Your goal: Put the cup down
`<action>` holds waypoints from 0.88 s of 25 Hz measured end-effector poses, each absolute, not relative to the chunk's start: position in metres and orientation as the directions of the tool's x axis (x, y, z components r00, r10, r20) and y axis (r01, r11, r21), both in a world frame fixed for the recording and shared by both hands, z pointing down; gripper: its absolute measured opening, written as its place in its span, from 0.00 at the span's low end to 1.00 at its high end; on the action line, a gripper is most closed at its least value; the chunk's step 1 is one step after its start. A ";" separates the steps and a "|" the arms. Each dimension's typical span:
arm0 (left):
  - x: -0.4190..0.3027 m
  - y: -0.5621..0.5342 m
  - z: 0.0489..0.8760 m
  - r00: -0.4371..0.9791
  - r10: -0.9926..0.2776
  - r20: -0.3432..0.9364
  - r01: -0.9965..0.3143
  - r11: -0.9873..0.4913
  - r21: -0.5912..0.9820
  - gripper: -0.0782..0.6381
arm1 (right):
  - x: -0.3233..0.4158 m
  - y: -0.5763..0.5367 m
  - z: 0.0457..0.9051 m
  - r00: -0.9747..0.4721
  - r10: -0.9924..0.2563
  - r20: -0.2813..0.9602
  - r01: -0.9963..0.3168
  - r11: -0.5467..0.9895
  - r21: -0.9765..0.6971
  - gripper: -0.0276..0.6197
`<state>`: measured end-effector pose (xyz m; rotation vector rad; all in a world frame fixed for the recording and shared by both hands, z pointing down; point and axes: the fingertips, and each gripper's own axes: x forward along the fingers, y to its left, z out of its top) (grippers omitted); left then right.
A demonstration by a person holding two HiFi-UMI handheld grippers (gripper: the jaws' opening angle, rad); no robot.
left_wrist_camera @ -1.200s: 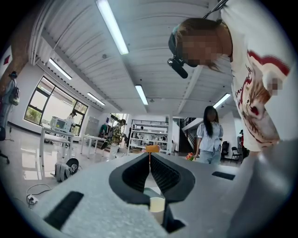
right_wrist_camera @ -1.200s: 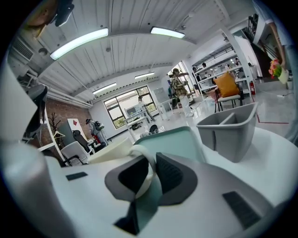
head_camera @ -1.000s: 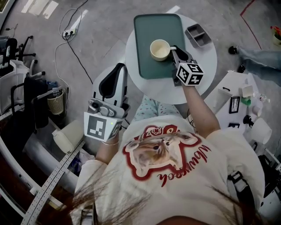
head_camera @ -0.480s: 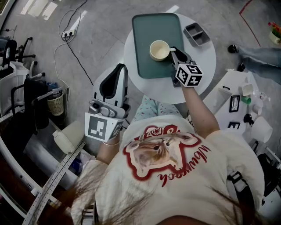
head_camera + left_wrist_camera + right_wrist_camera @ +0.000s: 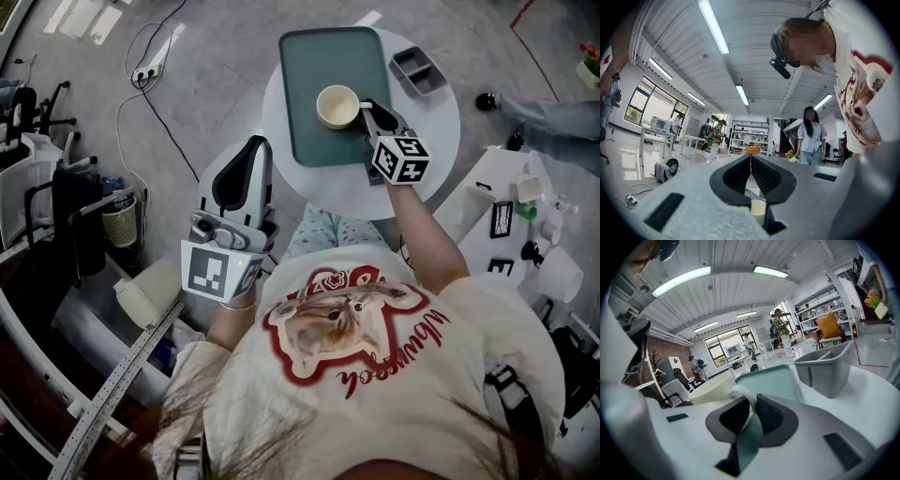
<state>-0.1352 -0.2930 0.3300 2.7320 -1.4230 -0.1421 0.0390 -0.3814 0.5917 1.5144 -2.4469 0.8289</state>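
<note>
A cream cup (image 5: pixel 337 105) is on or just over the green tray (image 5: pixel 328 56) on the round white table (image 5: pixel 427 127); I cannot tell whether its base touches. My right gripper (image 5: pixel 367 106) reaches in from the cup's right side and is shut on the cup's handle. In the right gripper view the handle (image 5: pixel 742 397) sits between the dark pads of the right gripper (image 5: pixel 751 403), with the cup (image 5: pixel 710 387) to the left and the tray (image 5: pixel 776 380) beyond. My left gripper (image 5: pixel 253 145) hangs off the table's left edge, shut and empty; its jaws (image 5: pixel 751 159) meet at the tips.
A grey divided bin (image 5: pixel 419 73) stands on the table to the right of the tray, and looks close in the right gripper view (image 5: pixel 827 366). Cables and a power strip (image 5: pixel 148 67) lie on the floor. A wire basket (image 5: pixel 119 220) is left, a cluttered white surface (image 5: pixel 511 220) right.
The whole picture has drifted slightly left. The cup and right gripper keep the same place over the tray, and the left gripper has not moved.
</note>
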 end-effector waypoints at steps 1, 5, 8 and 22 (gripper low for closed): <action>-0.135 -0.293 0.330 0.570 -0.820 -0.054 -0.815 -0.572 0.093 0.13 | 0.039 -0.381 0.591 -0.482 -0.782 0.394 -0.861 0.339 -0.381 0.12; -0.133 -0.293 0.330 0.572 -0.819 -0.048 -0.813 -0.574 0.097 0.13 | 0.038 -0.382 0.589 -0.493 -0.780 0.385 -0.853 0.344 -0.393 0.12; -0.128 -0.294 0.330 0.576 -0.816 -0.048 -0.809 -0.578 0.107 0.13 | 0.039 -0.381 0.590 -0.496 -0.776 0.390 -0.855 0.359 -0.374 0.12; -0.117 -0.296 0.334 0.588 -0.809 -0.028 -0.803 -0.587 0.106 0.13 | 0.035 -0.375 0.586 -0.521 -0.760 0.389 -0.849 0.416 -0.325 0.12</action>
